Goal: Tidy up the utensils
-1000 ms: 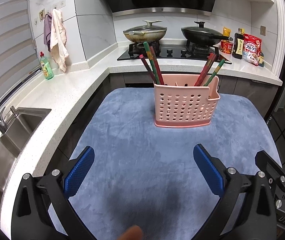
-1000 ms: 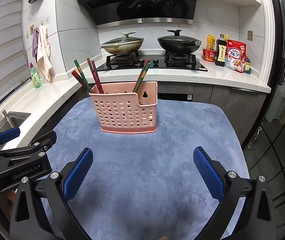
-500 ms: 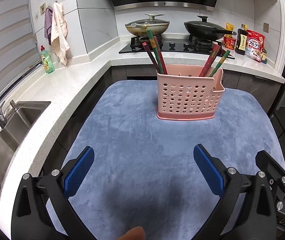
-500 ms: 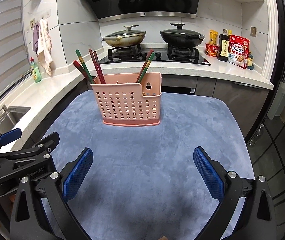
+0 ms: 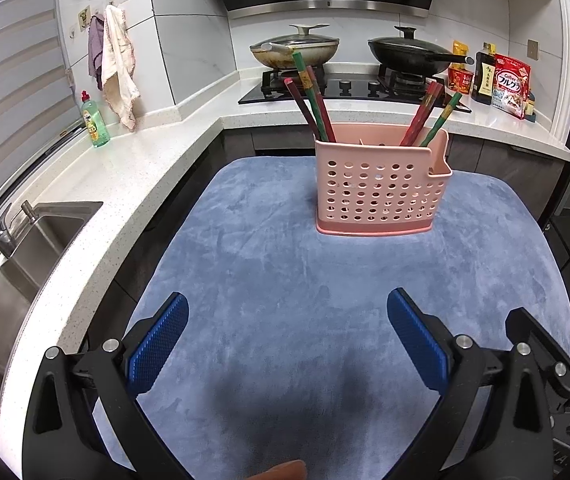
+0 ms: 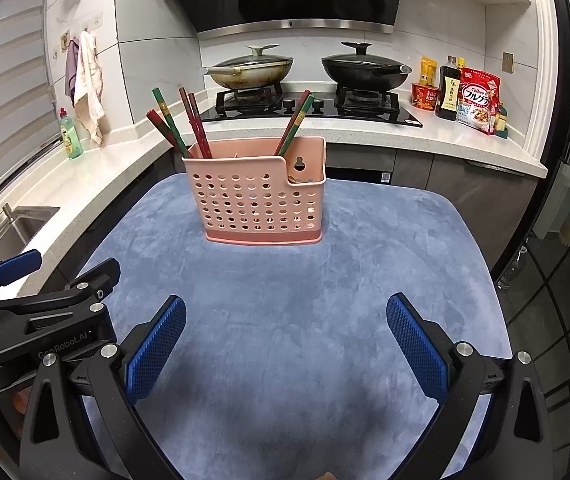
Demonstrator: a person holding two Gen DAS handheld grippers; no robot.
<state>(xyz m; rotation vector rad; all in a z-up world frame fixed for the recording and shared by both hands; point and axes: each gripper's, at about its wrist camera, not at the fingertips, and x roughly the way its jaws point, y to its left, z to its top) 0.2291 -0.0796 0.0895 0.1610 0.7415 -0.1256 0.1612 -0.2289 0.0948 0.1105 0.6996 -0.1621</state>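
Hand-held grippers [image 5: 287, 344] [image 6: 285, 344] level, spread, empty

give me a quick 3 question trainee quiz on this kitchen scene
1. True or false: the left gripper is holding a chopstick.
2. Where do the chopsticks stand? A) in the sink B) in the pink basket C) flat on the blue mat
3. Fill in: both pans on the stove wear a ____.

Key
1. False: it is open and holds nothing, as is the right gripper.
2. B
3. lid
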